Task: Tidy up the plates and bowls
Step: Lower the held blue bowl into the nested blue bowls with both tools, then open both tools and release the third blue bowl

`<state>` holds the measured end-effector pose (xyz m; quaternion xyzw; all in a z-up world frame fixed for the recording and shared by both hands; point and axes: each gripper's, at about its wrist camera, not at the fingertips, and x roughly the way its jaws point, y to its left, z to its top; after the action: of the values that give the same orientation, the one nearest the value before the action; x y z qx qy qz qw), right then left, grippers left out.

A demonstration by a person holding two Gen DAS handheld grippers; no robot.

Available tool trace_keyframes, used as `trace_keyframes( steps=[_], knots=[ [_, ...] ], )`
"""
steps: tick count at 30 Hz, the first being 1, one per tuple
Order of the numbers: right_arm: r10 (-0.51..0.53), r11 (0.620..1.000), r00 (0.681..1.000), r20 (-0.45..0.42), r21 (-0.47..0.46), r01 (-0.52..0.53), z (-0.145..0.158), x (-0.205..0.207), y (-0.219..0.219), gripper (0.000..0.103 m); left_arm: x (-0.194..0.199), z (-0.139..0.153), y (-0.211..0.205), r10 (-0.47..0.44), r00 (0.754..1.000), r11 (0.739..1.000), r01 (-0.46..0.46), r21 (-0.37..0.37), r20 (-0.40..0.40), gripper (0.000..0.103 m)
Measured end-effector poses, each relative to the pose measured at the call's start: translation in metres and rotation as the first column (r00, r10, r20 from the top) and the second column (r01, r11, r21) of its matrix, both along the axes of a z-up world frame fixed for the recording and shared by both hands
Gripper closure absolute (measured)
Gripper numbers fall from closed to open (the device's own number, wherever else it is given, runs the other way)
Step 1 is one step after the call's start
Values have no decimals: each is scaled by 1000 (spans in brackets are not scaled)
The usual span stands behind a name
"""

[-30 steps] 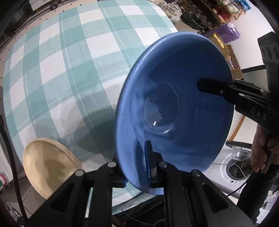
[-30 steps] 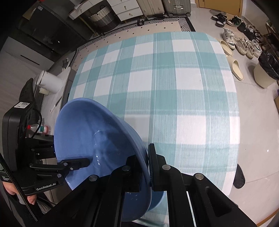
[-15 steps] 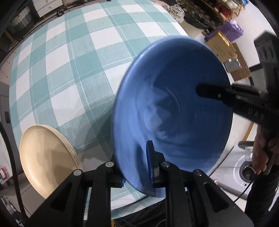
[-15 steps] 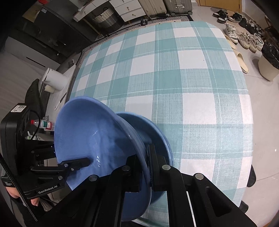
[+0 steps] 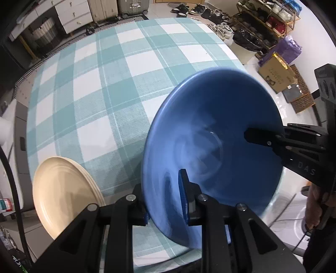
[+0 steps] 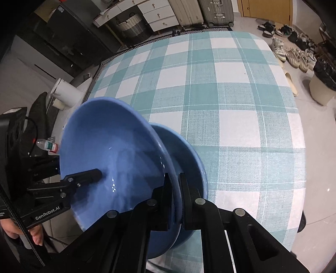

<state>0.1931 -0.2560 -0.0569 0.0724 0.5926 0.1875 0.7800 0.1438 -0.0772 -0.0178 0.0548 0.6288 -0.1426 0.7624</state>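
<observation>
A blue bowl (image 5: 210, 136) (image 6: 109, 147) hangs tilted between my two grippers over the near edge of the checked table (image 6: 231, 105). My left gripper (image 5: 162, 201) straddles its near rim. Its jaws are opening, and the inner blue pad stands a little off the bowl wall. On the opposite rim my right gripper (image 6: 175, 189) is shut. The bowl's underside sinks into a second blue bowl (image 6: 189, 159) that rests on the cloth. A stack of cream plates (image 5: 61, 195) lies at the table's near left corner, left of the left gripper.
The teal and white cloth (image 5: 105, 84) stretches away behind the bowls. Off the table there are shoes (image 6: 294, 52), a cardboard box (image 5: 275, 73), suitcases (image 6: 216, 10) and drawers. A white paper roll (image 6: 65, 92) and a small bottle (image 6: 47, 145) sit beyond the left edge.
Both grippers came down toward the table with the blue bowl. A second blue bowl came into view under it. The left gripper's jaws have widened slightly on the rim.
</observation>
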Motion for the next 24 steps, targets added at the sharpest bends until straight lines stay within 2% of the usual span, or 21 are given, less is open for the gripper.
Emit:
trace_keyframes(
  steps=[4, 7, 9, 10, 11, 13, 19, 24],
  knots=[
    [-10, 1000, 1000, -6, 27, 10, -3, -3, -2, 96, 0, -4, -2, -10, 1000, 999, 10, 31, 10, 81],
    [-17, 999, 1000, 3, 36, 17, -3, -5, -5, 96, -2, -2, -3, -11, 999, 999, 8, 54, 48, 79],
    [-28, 999, 999, 20, 17, 28, -3, -8, -8, 96, -4, 2, -6, -20, 995, 996, 12, 88, 93, 71],
    [-30, 1000, 999, 29, 7, 30, -2, -8, -8, 94, -5, 3, -8, -30, 993, 995, 19, 98, 111, 62],
    [-34, 999, 999, 38, 0, 34, -2, -9, -9, 92, -6, 4, -10, -41, 991, 994, 29, 102, 123, 60],
    [-44, 999, 998, 41, 1, 44, -3, -10, -13, 92, -7, 3, -9, -46, 992, 997, 37, 74, 122, 60],
    [-59, 998, 996, 65, 19, 58, -4, -17, -17, 92, -8, -5, -6, -14, 990, 998, 6, 59, 137, 60],
    [-73, 997, 985, 156, -27, 78, 4, -29, -13, 92, -15, -8, 0, 29, 984, 1000, -30, 1, 175, 60]
  ],
)
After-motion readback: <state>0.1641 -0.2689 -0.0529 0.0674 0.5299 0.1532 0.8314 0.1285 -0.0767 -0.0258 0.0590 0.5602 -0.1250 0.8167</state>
